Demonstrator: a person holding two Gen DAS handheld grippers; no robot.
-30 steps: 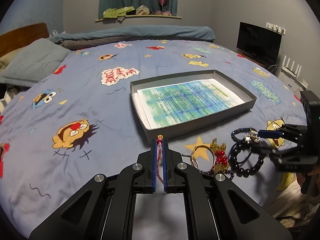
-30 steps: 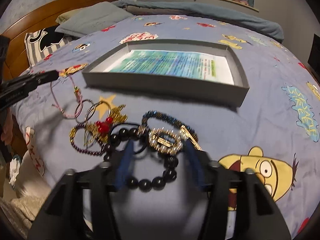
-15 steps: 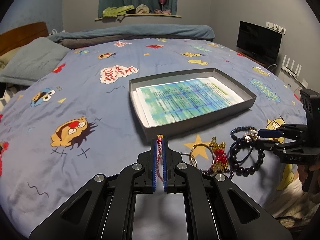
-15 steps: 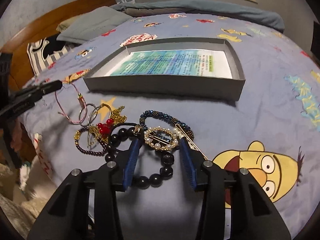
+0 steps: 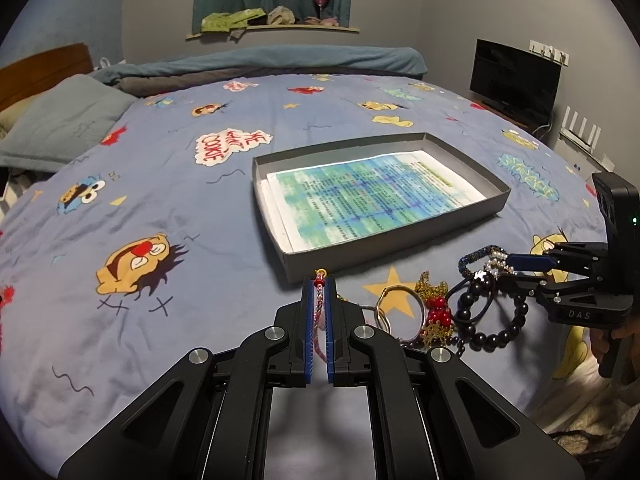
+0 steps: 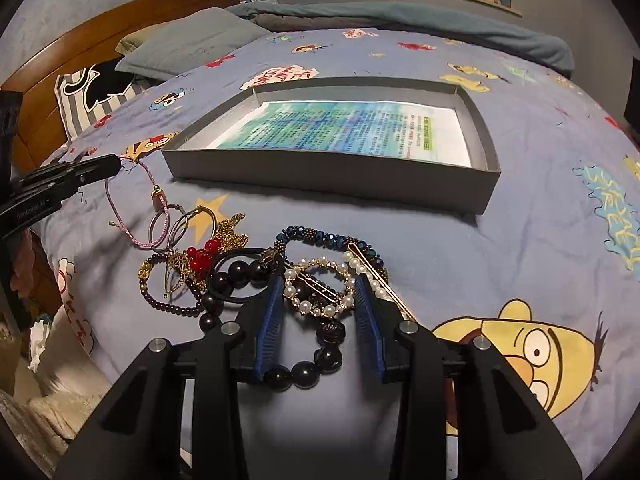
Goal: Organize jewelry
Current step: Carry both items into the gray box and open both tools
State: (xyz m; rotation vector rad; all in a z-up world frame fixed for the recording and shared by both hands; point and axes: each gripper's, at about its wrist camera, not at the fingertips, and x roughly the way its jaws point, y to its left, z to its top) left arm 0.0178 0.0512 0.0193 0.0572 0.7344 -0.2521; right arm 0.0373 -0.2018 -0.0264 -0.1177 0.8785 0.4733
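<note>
My left gripper (image 5: pixel 319 284) is shut on a pink braided cord bracelet (image 5: pixel 319 300). In the right wrist view the cord (image 6: pixel 120 216) hangs from the left gripper's tip (image 6: pixel 108 168) to the bed. My right gripper (image 6: pixel 320 284) is open, its jaws on either side of a pearl ring clip (image 6: pixel 320 286) in the jewelry pile. The pile holds a black bead bracelet (image 6: pixel 248 276), a blue bead bracelet (image 6: pixel 324 236), a pearl hairpin (image 6: pixel 370 272), red beads (image 6: pixel 202 254) and metal rings (image 6: pixel 172 224). A grey box tray (image 5: pixel 472 168) lined with printed paper lies just beyond; it also shows in the right wrist view (image 6: pixel 332 178).
The blue cartoon bedsheet (image 5: pixel 160 184) covers the bed. Pillows (image 6: pixel 188 40) and a wooden headboard (image 6: pixel 96 32) are at the far left. A folded blanket (image 5: pixel 280 62) lies at the far edge. A monitor (image 5: pixel 514 76) stands to the right.
My right gripper has moved forward and lowered over the pile, so the pearl ring clip now sits between its jaws. My left gripper stays shut on the pink cord, nearly still.
</note>
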